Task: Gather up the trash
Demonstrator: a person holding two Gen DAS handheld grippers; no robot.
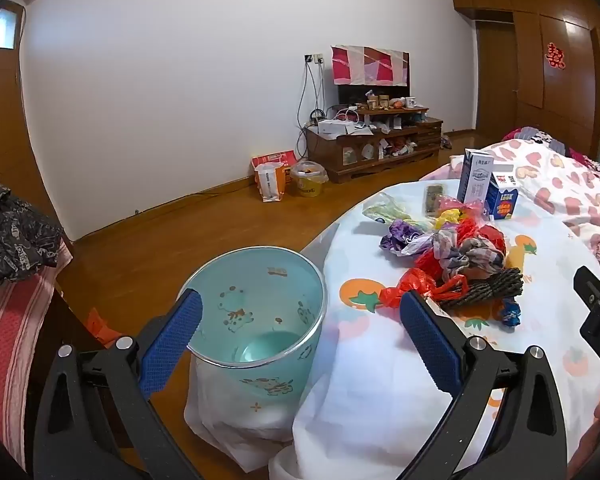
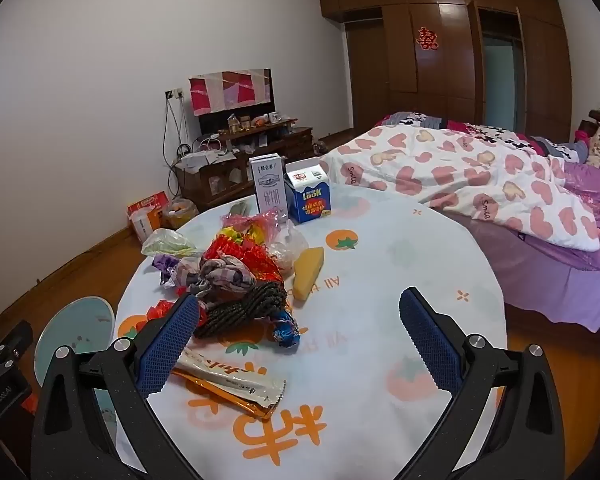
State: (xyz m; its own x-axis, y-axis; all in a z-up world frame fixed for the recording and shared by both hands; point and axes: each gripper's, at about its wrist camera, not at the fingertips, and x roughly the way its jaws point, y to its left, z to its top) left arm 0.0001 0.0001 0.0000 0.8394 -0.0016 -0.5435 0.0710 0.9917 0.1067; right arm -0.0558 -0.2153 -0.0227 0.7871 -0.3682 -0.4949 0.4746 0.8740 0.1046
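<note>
The trash pile (image 2: 236, 276) sits heaped on the surface (image 2: 380, 280), with the teal bin (image 1: 260, 312) on the floor just beside its edge. Left hand-held gripper (image 1: 300, 320) hovers spread wide, holding nothing; right hand-held gripper (image 2: 300, 320) is likewise released.

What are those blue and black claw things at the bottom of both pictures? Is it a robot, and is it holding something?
No robot: a person holds one grabber in each hand, and each grabber carries a camera. One picture looks along the left gripper, the other along the right gripper. Both are open and hold nothing. The round table has a pile of trash, two cartons and snack wrappers. Beside the table stands a light blue bin, where the trash probably goes.
</note>
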